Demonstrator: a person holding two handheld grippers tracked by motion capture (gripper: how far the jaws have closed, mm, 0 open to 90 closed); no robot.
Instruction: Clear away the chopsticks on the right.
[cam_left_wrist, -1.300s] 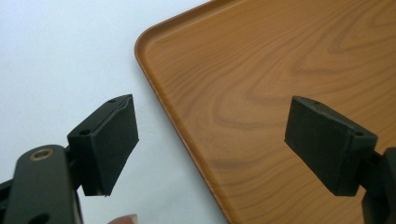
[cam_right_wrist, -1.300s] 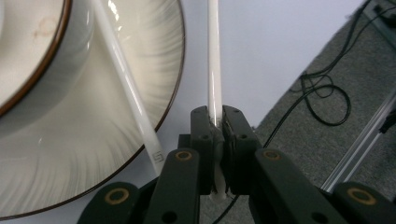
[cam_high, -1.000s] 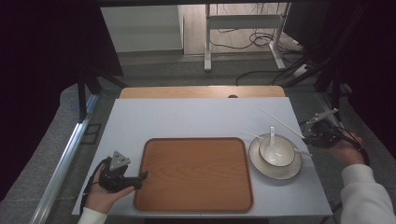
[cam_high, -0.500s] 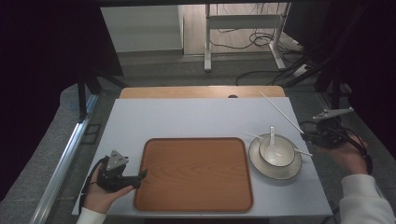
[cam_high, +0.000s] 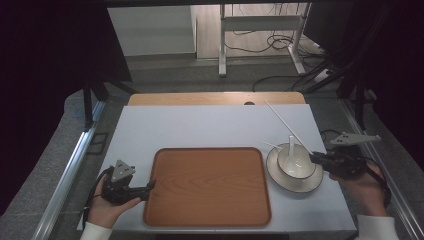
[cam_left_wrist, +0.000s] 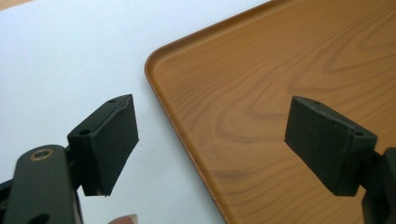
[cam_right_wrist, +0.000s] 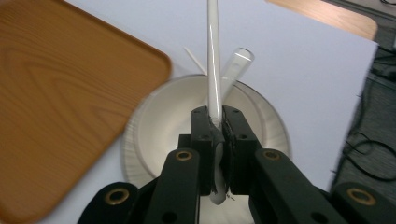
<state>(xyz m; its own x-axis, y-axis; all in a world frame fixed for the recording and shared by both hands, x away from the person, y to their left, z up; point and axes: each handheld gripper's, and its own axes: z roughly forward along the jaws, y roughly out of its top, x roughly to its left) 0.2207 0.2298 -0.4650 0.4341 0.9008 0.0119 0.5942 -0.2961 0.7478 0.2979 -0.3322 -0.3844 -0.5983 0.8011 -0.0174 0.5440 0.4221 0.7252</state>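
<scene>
My right gripper (cam_high: 316, 158) is shut on the near end of a long white chopstick (cam_high: 287, 127), which slants up and away over the table. In the right gripper view the chopstick (cam_right_wrist: 214, 60) rises from between the closed jaws (cam_right_wrist: 219, 123). Just past them, a white bowl (cam_high: 296, 164) sits on a white plate (cam_high: 280, 182) with a white spoon (cam_high: 291, 142) standing in it. A second thin stick (cam_high: 270, 146) lies by the plate's far left rim. My left gripper (cam_high: 149, 187) is open at the left edge of the wooden tray (cam_high: 207, 185), with its jaws astride the tray rim (cam_left_wrist: 187, 144).
The tray and plate rest on a white tabletop (cam_high: 200, 127) with a wooden strip (cam_high: 215, 98) along its far edge. A metal rail (cam_high: 70, 170) runs along the left side. Cables and a table frame (cam_high: 260, 35) lie on the floor beyond.
My right gripper has moved toward the person and slightly left, carrying the chopstick up beside the bowl. The left gripper has stayed where it was.
</scene>
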